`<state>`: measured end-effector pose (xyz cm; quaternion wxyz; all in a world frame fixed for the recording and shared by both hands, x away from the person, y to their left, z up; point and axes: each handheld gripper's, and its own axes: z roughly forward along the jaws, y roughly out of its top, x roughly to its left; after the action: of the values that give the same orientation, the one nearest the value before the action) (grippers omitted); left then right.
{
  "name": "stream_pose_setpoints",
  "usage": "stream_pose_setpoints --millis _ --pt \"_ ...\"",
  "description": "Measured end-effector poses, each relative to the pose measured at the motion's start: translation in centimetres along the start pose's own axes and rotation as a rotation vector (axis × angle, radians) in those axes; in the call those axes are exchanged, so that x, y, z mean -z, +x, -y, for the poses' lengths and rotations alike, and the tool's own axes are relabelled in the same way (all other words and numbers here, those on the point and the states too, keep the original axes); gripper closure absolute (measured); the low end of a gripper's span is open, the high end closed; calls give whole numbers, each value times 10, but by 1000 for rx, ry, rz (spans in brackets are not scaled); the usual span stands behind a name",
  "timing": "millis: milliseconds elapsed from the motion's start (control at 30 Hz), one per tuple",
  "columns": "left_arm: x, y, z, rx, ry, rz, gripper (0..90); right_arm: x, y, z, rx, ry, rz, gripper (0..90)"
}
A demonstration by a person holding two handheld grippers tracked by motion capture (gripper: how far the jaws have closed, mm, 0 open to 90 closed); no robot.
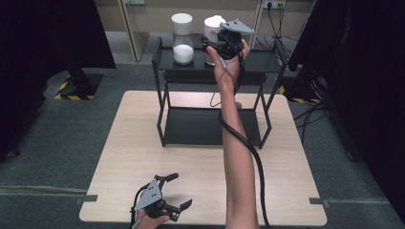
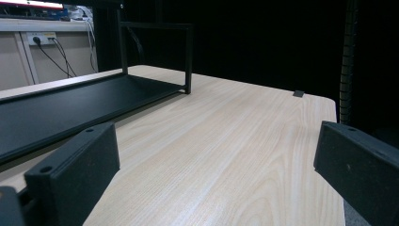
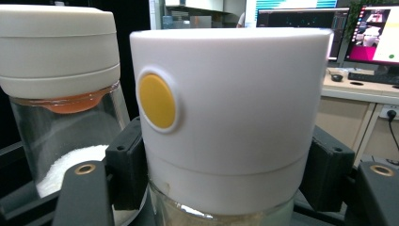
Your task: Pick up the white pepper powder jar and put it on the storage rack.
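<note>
A pale wooden counter (image 1: 143, 143) carries a black two-tier metal rack (image 1: 162, 86). On the rack's top shelf stands a glass jar with a white lid (image 1: 182, 40), white powder in its lower part. Grey carpet (image 1: 57, 133) lies around the counter, monitors (image 3: 371, 33) glow beyond.

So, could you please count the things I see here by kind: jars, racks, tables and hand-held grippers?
Jars with white lids: 2, one holding white powder and one with a yellow button, clamped by the right gripper
Black shelf racks: 1
Wooden tables: 1
Grippers: 2, counting the open left gripper
Total: 6
</note>
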<state>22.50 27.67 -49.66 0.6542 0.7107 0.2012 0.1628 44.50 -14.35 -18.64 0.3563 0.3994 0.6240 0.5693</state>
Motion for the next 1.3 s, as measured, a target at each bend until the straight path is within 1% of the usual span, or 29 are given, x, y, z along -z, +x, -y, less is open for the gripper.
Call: stream_pose_setpoints --millis 33,100,133,167,200,267,333,400,500,567,600,700,833,1133,1300 --pt "0 0 0 1 0 0 0 0 0 0 -1 2 0 281" --pt "0 0 0 0 0 -1 0 0 -2 -2 -10 12 -3 192" --pt "0 0 0 0 0 -2 0 0 -3 -3 -27 25 -11 155" --pt "0 0 0 0 0 -1 0 0 -4 -2 -45 25 -16 125" --pt "0 0 0 -1 0 -1 0 1 -4 0 -57 18 -17 104" --pt "0 0 0 -3 1 0 0 3 -5 2 -60 11 -16 75" --pt "0 0 0 -5 1 -1 0 6 -4 3 -67 16 -11 52" --pt "0 1 0 -5 1 -1 0 9 -6 4 -71 13 -18 45" --pt "0 1 0 -4 3 0 0 14 -6 5 -63 9 -26 37" --pt "-1 0 0 -5 3 1 0 18 -7 7 -66 3 -30 30" --pt "-1 0 0 -7 4 2 0 21 -7 8 -70 -2 -33 27" --pt "-2 0 0 -7 8 5 0 30 -7 10 -59 -7 -44 26" --pt "-2 1 0 -2 7 5 0 42 -10 15 -66 -24 -57 17" --pt "-2 2 0 2 10 -3 0 73 -16 30 -22 -53 -142 4" --pt "-2 1 0 2 10 -5 0 87 -18 41 -18 -62 -182 4"
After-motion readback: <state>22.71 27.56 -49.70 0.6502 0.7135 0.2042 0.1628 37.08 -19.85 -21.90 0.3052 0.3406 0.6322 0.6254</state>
